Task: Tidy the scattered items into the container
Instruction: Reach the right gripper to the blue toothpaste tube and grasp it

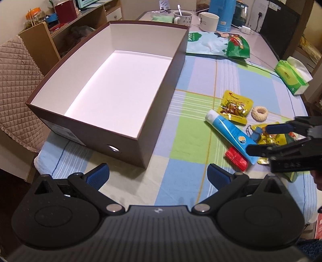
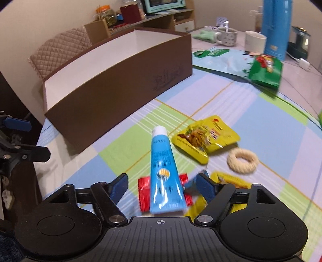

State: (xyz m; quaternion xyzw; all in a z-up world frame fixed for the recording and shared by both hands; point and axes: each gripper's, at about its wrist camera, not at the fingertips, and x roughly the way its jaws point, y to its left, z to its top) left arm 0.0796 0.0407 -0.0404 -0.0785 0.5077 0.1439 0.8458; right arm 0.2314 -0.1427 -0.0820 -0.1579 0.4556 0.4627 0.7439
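While blue tube (image 2: 164, 173) overlies red packet (image 2: 143, 187), right gripper (image 2: 162, 186) straddles both

One box (image 1: 161, 104), one tube (image 2: 164, 173), two mugs (image 1: 208, 21) (both white).

A home dining room: a bench under a checked cloth (image 1: 193, 129) carries mugs (image 1: 208, 21), a blue thermos (image 1: 221, 14) and a tissue pack (image 1: 291, 77); a quilted chair (image 1: 18, 80) and shelves holding a toaster oven (image 2: 163, 5) stand behind.

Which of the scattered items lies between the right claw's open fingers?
The blue tube with the white cap, lying across the red packet. The yellow snack packet and woven ring lie farther ahead of the right claw.
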